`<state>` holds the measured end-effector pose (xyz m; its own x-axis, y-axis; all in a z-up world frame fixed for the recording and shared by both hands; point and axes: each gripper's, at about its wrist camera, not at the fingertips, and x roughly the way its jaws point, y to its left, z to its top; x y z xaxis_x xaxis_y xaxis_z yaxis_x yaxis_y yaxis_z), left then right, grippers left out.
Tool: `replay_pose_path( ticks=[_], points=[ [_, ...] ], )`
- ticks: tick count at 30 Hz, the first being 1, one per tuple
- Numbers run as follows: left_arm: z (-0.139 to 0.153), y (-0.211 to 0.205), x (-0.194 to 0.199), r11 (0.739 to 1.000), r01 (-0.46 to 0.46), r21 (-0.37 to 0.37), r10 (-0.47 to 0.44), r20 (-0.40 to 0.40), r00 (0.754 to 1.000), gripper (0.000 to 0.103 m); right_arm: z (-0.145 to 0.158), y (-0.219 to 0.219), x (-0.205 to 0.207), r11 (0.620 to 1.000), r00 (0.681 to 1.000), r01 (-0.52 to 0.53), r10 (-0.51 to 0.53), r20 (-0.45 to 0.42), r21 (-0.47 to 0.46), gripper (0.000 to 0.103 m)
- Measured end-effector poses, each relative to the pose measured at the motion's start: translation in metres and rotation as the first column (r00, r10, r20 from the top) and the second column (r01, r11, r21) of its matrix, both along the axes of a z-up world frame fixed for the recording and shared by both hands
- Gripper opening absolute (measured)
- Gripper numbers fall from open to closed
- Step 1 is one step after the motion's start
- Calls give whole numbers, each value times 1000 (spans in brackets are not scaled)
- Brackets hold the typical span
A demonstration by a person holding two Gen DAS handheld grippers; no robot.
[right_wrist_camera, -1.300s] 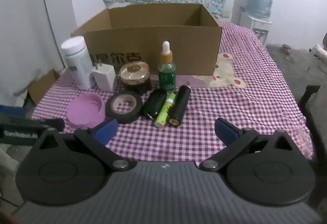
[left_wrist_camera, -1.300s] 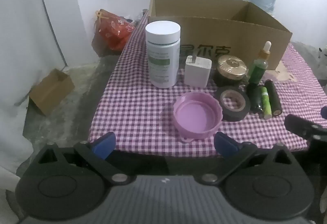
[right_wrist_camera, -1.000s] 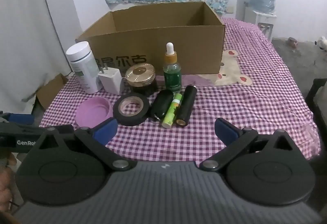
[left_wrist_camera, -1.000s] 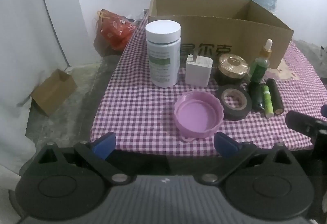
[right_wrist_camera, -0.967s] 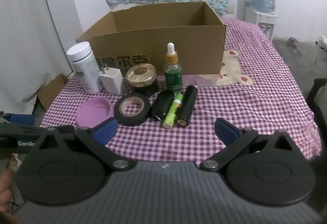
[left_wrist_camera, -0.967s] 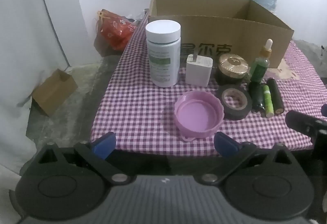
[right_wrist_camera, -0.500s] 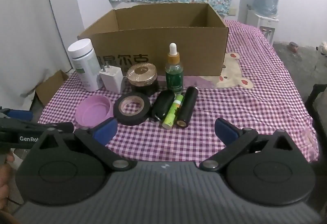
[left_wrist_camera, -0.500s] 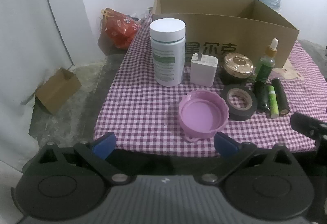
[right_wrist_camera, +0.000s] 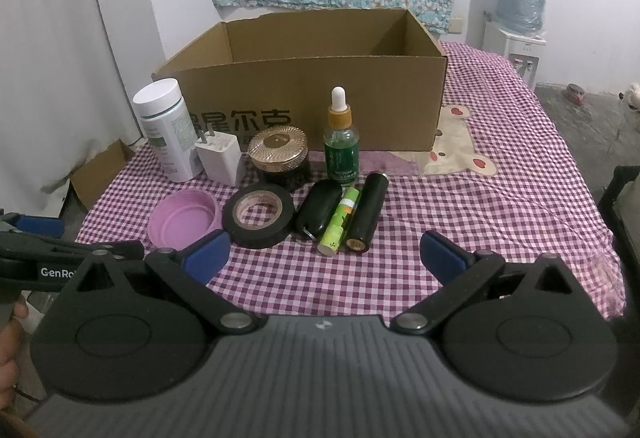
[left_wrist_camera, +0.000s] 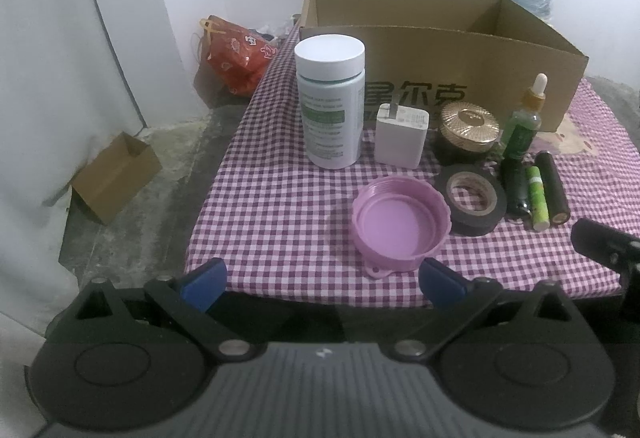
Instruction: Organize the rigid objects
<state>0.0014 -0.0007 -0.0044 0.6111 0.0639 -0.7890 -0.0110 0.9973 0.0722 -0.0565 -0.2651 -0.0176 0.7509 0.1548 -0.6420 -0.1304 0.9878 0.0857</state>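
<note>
Hovering at the near edge of the checked table (right_wrist_camera: 500,198), the left gripper (left_wrist_camera: 322,280) and right gripper (right_wrist_camera: 324,252) both gape wide, holding nothing. Bottle (right_wrist_camera: 166,128), plug (right_wrist_camera: 219,158), jar (right_wrist_camera: 280,154), dropper (right_wrist_camera: 341,140), lid (right_wrist_camera: 182,218), tape (right_wrist_camera: 260,214) and tubes (right_wrist_camera: 367,212) sit clustered just near of the far cardboard box (right_wrist_camera: 320,90).

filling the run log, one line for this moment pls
left tongs: open, empty | right tongs: open, empty | pink lid, tape roll: on cloth | box: open

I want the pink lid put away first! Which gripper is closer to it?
Left. The left gripper sits right in front of the pink lid; the right gripper faces the black tube, farther over.
</note>
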Motion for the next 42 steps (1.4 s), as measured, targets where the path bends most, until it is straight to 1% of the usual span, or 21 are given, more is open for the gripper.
replay_pose_path(
  ticks=[17, 22, 42],
  points=[
    [-1, -3, 1, 1000, -5, 13, 5, -2, 1000, 102, 1, -1, -1, 1000, 1000, 5, -5, 20, 5, 102],
    [-1, -2, 1, 1000, -8, 16, 8, -2, 1000, 102, 1, 0, -3, 1000, 999, 6, -6, 35, -5, 102],
    [-3, -1, 2, 999, -21, 25, 21, -12, 1000, 102, 3, 3, -6, 1000, 999, 1, 0, 49, -7, 102]
  ],
)
